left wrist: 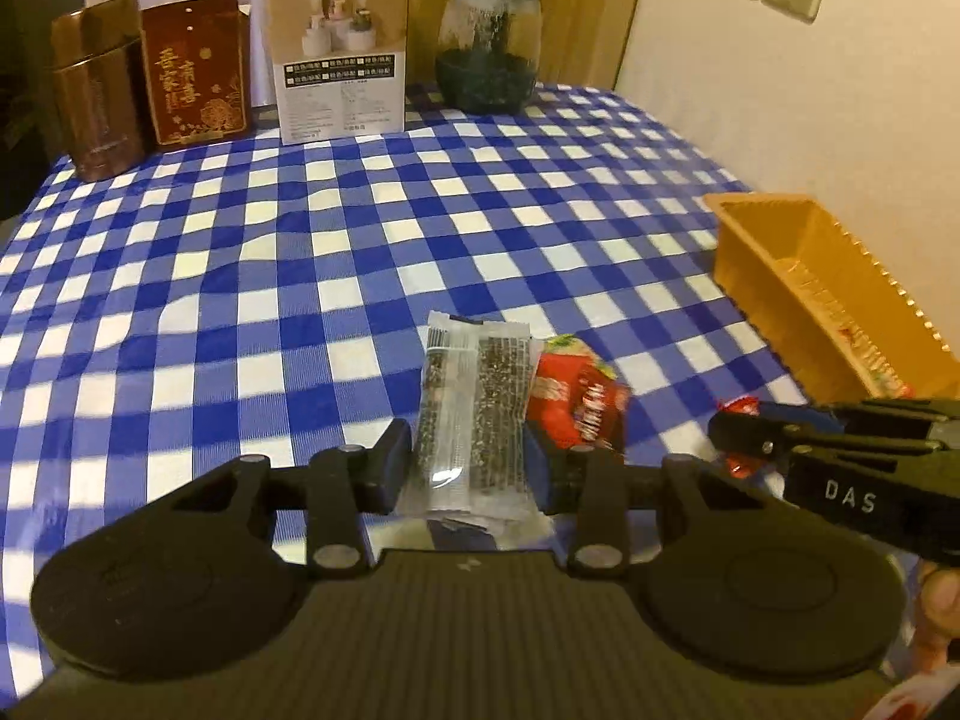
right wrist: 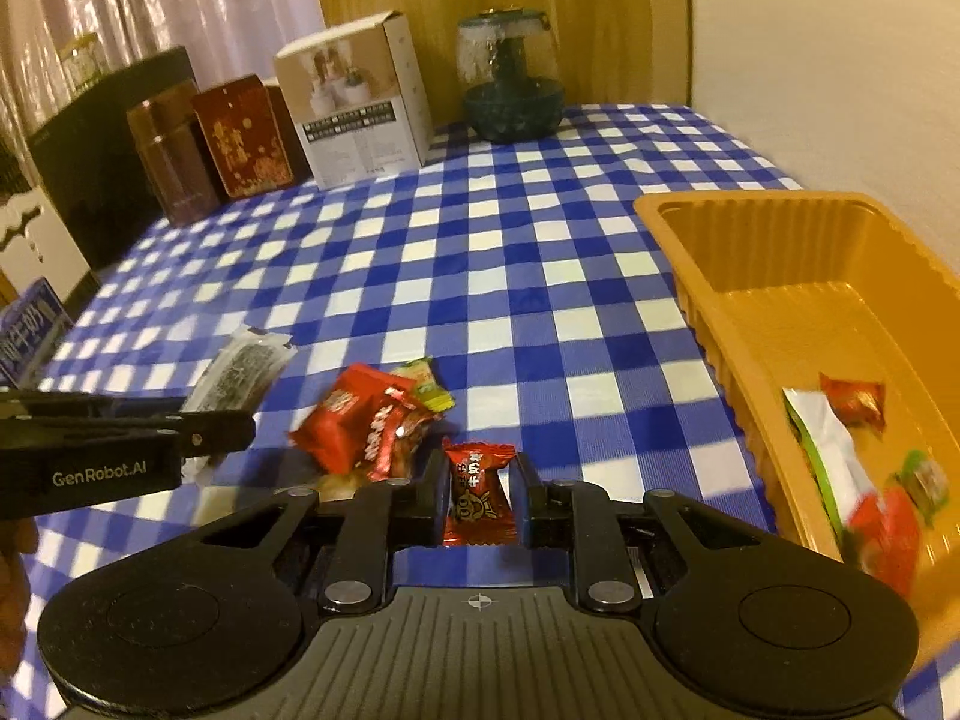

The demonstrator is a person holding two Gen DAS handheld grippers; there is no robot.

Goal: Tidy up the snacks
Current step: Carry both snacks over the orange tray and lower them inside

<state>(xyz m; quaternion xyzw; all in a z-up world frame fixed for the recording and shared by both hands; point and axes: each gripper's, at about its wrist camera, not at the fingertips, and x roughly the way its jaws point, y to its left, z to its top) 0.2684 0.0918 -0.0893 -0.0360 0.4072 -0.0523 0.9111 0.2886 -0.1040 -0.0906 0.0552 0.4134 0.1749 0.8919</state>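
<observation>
My left gripper (left wrist: 467,468) is shut on a clear packet of dark seaweed snack (left wrist: 474,402), held just above the blue checked tablecloth; the packet also shows in the right wrist view (right wrist: 240,375). My right gripper (right wrist: 480,495) is shut on a small red wrapped candy (right wrist: 478,489). Red snack packets (right wrist: 366,432) lie in a small pile between the two grippers, also seen in the left wrist view (left wrist: 576,402). An orange plastic tray (right wrist: 774,306) stands to the right and holds several wrapped snacks (right wrist: 852,468).
Along the table's far edge stand a brown tin (left wrist: 99,90), a red box (left wrist: 198,69), a white carton (left wrist: 342,51) and a glass jar (left wrist: 489,48). A wall runs along the right side behind the tray (left wrist: 780,252).
</observation>
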